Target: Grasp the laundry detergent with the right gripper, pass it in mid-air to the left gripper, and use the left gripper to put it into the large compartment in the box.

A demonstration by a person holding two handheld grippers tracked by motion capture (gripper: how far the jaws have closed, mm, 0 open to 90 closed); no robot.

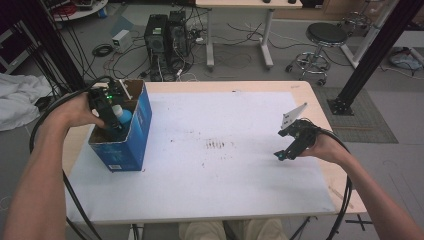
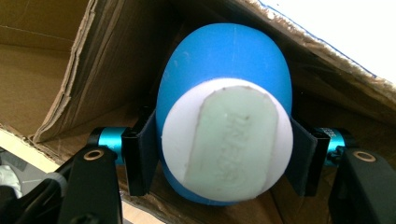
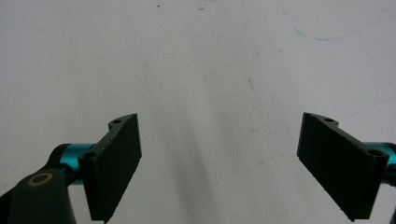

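Observation:
A blue cardboard box (image 1: 136, 131) with brown insides stands open at the table's left. My left gripper (image 1: 116, 120) reaches down into it, shut on a blue egg-shaped object with a white end (image 1: 121, 115). In the left gripper view that blue object (image 2: 224, 70) sits between the two black pads (image 2: 142, 158), its white face with a pale green oval toward the camera, and the box's brown walls (image 2: 112, 60) surround it. My right gripper (image 1: 281, 156) hovers low over the white table cover at the right, open with nothing between its pads (image 3: 116, 163).
The white table cover (image 1: 215, 145) has dark smudges near its middle. Beyond the far edge, on the floor, stand computer towers (image 1: 165, 35), cables, a second desk and a round stool (image 1: 322, 40). A black frame post (image 1: 370, 50) rises at the right.

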